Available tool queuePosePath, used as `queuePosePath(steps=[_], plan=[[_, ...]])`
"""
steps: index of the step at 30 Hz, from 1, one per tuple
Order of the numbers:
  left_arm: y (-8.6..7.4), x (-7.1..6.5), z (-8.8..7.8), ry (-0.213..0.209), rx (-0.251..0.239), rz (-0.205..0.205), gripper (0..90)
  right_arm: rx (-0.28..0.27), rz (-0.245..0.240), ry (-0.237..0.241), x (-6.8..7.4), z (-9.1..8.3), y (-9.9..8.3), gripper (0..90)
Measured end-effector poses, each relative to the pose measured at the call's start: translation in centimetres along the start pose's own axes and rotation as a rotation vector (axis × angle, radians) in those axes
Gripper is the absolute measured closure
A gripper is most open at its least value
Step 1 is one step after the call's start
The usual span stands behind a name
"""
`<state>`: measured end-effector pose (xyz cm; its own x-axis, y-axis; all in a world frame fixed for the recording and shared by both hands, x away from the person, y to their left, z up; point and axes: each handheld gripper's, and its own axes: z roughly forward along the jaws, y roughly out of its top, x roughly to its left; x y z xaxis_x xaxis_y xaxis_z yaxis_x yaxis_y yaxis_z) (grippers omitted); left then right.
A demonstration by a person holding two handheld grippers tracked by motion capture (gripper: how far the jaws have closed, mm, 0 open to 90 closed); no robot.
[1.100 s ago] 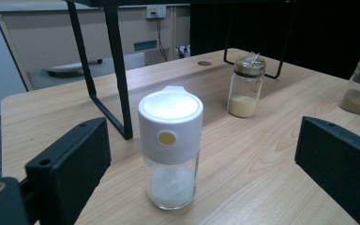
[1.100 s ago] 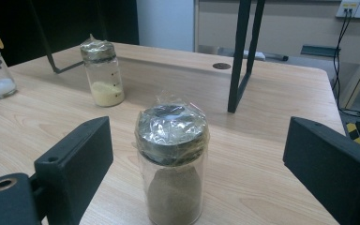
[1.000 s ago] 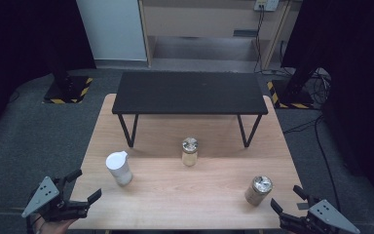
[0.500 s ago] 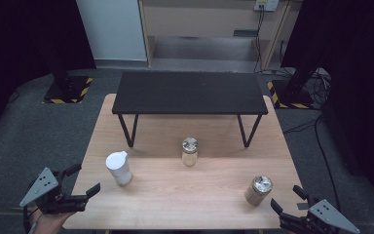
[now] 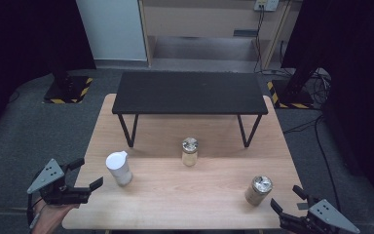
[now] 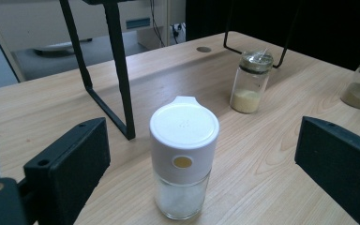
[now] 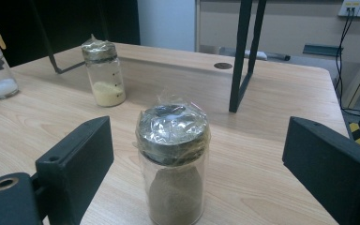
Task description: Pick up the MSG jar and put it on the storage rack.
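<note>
Three jars stand on the wooden table (image 5: 175,204). A glass jar with a white lid (image 5: 119,168) holds white powder at the left. My left gripper (image 5: 89,172) is open just left of it; in the left gripper view the jar (image 6: 183,154) stands between the wide-apart jaws, untouched. A film-covered jar of brown powder (image 5: 258,190) stands at the right. My right gripper (image 5: 286,196) is open just before it, and that jar (image 7: 173,164) sits centred between its jaws without contact. A third jar with yellow powder (image 5: 190,151) stands mid-table.
A low black stand (image 5: 190,92) on thin legs spans the far half of the table. Its legs (image 6: 119,70) come down close behind the white-lidded jar. Dark floor surrounds the table, with hazard-striped bases (image 5: 70,90) at the back corners.
My left gripper has lifted and moved forward, closer to the white-lidded jar. The right gripper and all three jars have stayed where they were.
</note>
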<state>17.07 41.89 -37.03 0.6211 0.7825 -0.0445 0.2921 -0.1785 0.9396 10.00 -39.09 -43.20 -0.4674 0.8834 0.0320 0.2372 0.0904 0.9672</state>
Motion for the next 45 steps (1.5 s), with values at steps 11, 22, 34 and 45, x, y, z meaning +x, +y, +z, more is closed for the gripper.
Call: queuePosePath(steps=[11, 22, 34, 45], plan=[[0.8, 1.1, 2.1, -0.015, 0.066, -0.010, 2.4, 0.002, -0.004, 0.001, 0.0, 0.0, 0.0, 9.7], [1.5, 1.8, 4.7, -0.044, 0.120, 0.011, 2.5, 0.002, -0.003, 0.002, 0.0, 0.0, 0.0, 9.8], [1.6, 2.5, 7.1, -0.076, 0.152, 0.023, 4.2, -0.001, -0.005, 0.005, -0.1, 0.0, 0.0, 9.9], [1.1, 2.9, 8.6, -0.102, 0.156, 0.039, 14.2, -0.002, -0.006, 0.006, -0.1, 0.0, 0.0, 10.0]])
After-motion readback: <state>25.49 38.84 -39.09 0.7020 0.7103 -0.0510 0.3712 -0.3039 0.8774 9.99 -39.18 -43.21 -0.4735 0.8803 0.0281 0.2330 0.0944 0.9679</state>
